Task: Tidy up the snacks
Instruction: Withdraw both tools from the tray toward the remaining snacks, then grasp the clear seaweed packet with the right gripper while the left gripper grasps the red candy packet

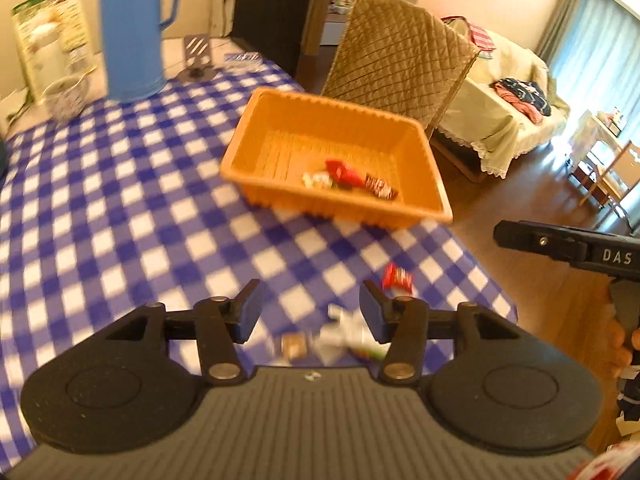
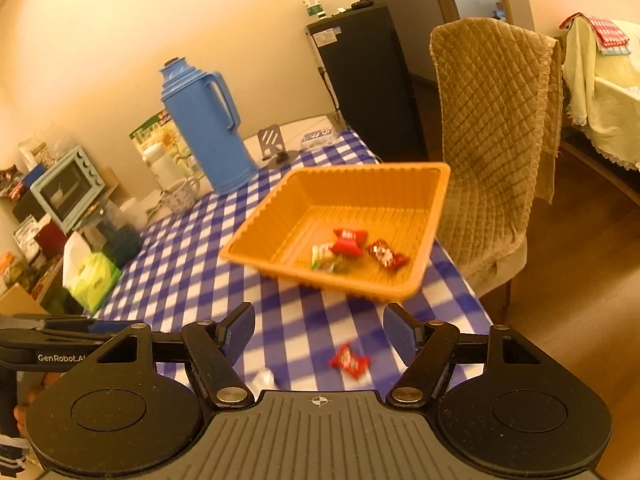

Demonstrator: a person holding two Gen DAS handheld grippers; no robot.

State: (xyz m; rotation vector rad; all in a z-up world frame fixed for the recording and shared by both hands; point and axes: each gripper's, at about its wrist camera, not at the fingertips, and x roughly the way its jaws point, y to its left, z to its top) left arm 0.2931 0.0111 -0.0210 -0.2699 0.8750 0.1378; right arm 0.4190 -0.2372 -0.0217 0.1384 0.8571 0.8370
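Observation:
An orange basket [image 1: 400,220] [image 2: 260,240] stands on the blue-and-white checked table and holds three wrapped snacks: a red one [image 2: 349,241], a dark red one [image 2: 387,255] and a green-white one [image 2: 326,259]. On the cloth near the front edge lie a red snack [image 1: 397,278] [image 2: 349,360], a white wrapper [image 1: 348,330] [image 2: 264,378] and a small brown snack [image 1: 294,346]. My left gripper [image 1: 310,312] is open above the white wrapper. My right gripper [image 2: 320,332] is open above the red snack; one of its fingers [image 1: 560,244] shows in the left wrist view.
A blue thermos jug [image 1: 130,28] [image 2: 206,128], a mug [image 1: 66,94] [image 2: 180,194], a metal phone stand [image 2: 274,144] and a green tissue pack [image 2: 90,280] stand at the table's far side. A quilted chair [image 2: 492,140] stands by the basket. The table's right edge drops to the wooden floor.

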